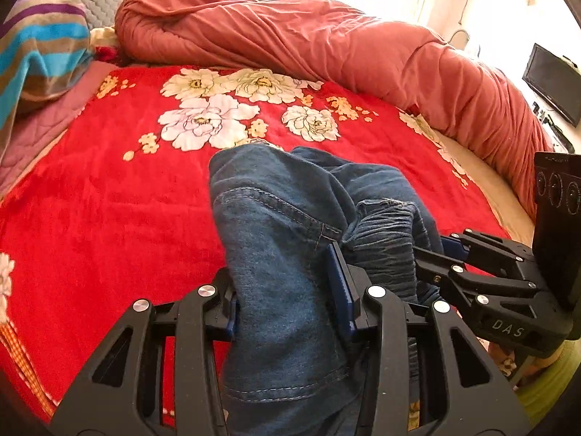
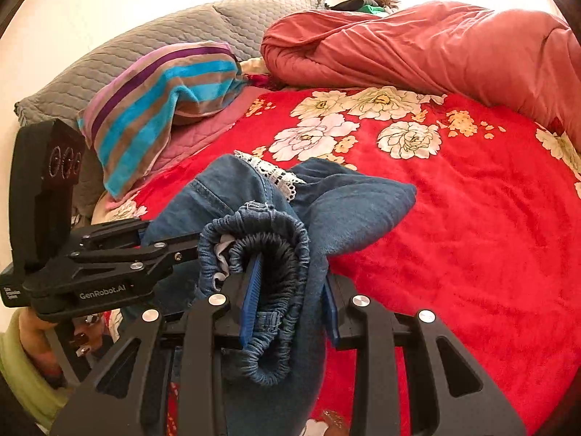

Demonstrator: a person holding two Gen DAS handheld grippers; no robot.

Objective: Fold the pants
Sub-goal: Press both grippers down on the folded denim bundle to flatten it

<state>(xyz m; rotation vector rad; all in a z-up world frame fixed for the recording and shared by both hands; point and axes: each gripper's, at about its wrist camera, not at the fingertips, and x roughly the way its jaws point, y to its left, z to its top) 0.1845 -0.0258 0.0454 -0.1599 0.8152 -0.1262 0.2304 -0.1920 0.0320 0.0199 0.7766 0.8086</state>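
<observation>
Both the left gripper [image 1: 290,290] and right gripper [image 2: 290,298] are clamped on the bunched jeans [image 1: 283,218], lifted over the red blanket [image 1: 109,200]; next they need spreading flat.

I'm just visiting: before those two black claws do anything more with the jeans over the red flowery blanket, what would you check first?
1. Left gripper clamped on the jeans: ok.
2. Right gripper clamped on the elastic waistband: ok.
3. Jeans spread flat for folding: not ok, bunched.
4. Bare red blanket ahead for laying down: ok.
5. Pant legs hanging free below: cannot tell.
</observation>
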